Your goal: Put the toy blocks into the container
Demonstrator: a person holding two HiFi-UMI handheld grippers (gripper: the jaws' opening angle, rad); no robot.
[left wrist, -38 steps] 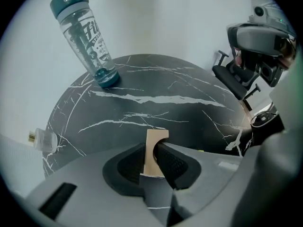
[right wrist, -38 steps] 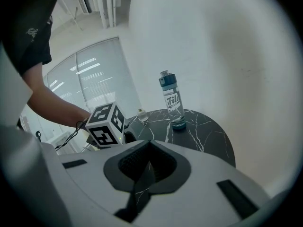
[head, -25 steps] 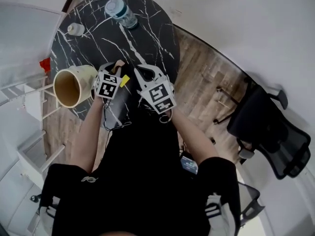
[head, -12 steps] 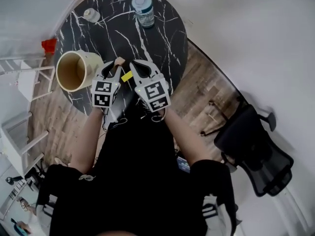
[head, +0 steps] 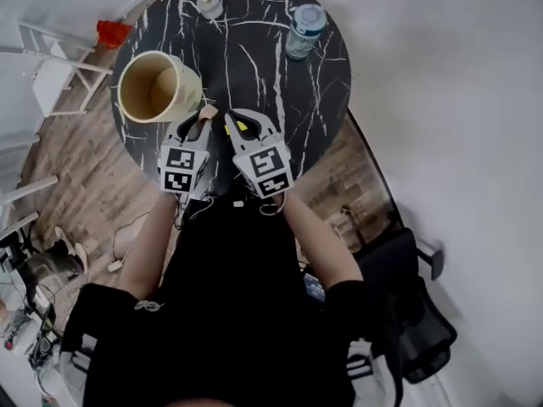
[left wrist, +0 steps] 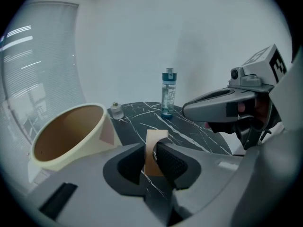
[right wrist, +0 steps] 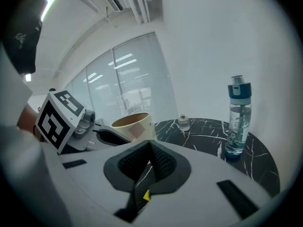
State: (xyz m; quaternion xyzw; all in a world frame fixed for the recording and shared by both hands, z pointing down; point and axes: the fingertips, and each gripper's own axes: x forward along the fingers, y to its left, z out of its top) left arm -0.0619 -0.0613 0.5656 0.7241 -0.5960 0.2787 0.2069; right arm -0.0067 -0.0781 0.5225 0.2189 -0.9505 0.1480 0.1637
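- The person's left claw (left wrist: pixel 152 149) is clenched on a flat, tan wooden toy block (left wrist: pixel 155 137). The block stands upright between the ribbed black pads, its top edge poking above them.
- The block is held in the air above the near part of a round black marble-pattern tabletop (head: pixel 280 100) with white veins.
- The right claw (right wrist: pixel 149 159) is clenched too, its dark pads meeting at the tips with nothing visible pressed between them.
- A small yellow piece (right wrist: pixel 147 196) shows through the slot behind those pads. Whether it lies on the tabletop or is caught in the claw cannot be told.
- The two claws sit side by side at the near edge of the tabletop, both pointing away from the person. Each carries its cube of black-and-white square markers.
- A cream-coloured round container (head: pixel 192 81) with a tan inside stands at the left rim of the tabletop, just beside the left claw. Its wide mouth is open and nothing can be seen inside.
- At the far side stand a clear water bottle with a teal cap (head: pixel 304 30) and a small pale jar (head: pixel 209 5), well apart from each other.
- A black office chair (head: pixel 416 312) stands on the wood-look floor to the person's right.
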